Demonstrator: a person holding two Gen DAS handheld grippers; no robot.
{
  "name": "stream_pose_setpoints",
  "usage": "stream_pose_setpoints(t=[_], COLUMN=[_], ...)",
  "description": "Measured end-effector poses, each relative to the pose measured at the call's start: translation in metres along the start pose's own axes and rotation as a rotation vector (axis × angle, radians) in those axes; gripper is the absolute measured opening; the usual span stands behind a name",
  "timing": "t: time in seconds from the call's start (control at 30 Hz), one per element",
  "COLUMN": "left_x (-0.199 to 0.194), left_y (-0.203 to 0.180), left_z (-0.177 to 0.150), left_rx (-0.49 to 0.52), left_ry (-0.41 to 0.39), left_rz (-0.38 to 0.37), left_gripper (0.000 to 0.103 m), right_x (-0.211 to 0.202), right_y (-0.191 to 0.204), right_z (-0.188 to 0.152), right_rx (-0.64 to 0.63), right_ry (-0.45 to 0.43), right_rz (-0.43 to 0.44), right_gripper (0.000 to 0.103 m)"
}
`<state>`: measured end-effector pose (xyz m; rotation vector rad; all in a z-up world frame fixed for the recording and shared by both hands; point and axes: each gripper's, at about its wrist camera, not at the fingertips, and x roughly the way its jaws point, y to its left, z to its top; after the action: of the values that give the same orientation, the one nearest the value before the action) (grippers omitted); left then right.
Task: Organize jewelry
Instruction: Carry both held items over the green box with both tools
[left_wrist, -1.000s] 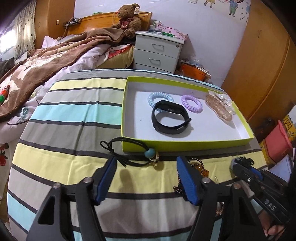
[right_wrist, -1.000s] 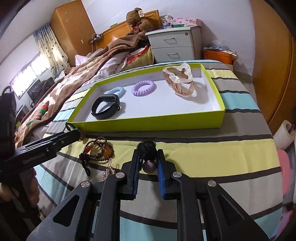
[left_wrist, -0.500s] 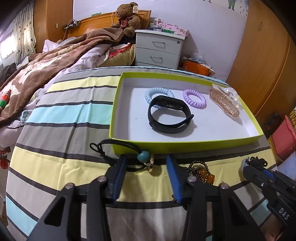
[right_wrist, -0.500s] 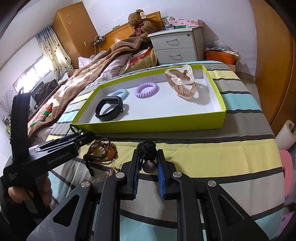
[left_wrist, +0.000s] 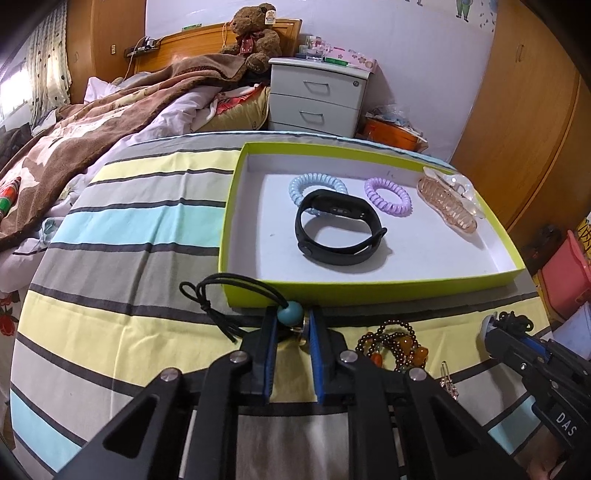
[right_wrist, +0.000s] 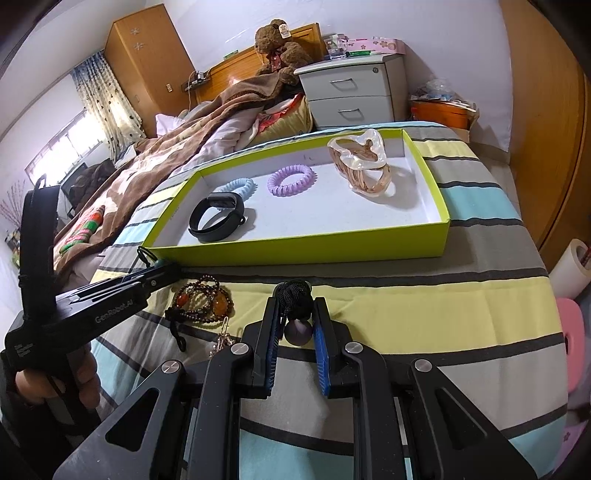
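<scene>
We work over a bed covered in a striped yellow, grey and blue sheet (left_wrist: 122, 236), on which sits a shallow lime-green cardboard tray with a white floor (left_wrist: 369, 291). Inside it lie a black fitness band (left_wrist: 338, 232), a peach translucent claw clip (left_wrist: 447, 203), a lilac spiral hair tie (left_wrist: 387, 192) and a pale blue one (left_wrist: 314, 186). Our left gripper (left_wrist: 291, 319) pinches a black cord hair tie by its teal bead (left_wrist: 290, 312), just outside the tray's near wall. Our right gripper (right_wrist: 295, 314) clamps a black knotted tassel with a purple ball (right_wrist: 297, 306). A brown beaded bracelet (right_wrist: 201, 299) lies between them.
</scene>
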<state>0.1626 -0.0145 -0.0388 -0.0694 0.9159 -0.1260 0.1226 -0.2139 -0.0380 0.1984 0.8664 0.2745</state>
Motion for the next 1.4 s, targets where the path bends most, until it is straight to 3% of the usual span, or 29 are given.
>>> stream_pose_setpoints(t=[0.77,1.4], left_x=[-0.056,-0.083], left_y=[0.016,0.009], left_z=[-0.006,0.041], left_rx=[-0.012,0.055], left_ry=[-0.103,-0.173], left_rz=[-0.024,-0.062], left_gripper=[0.017,0.017], right_x=[-0.032,-0.051], right_y=[0.016,0.016], right_z=[0.007,0.044], right_rx=[-0.040,-0.060], right_ry=[-0.066,-0.128], right_rz=[-0.016,-0.051], right_gripper=[0.018,0.018])
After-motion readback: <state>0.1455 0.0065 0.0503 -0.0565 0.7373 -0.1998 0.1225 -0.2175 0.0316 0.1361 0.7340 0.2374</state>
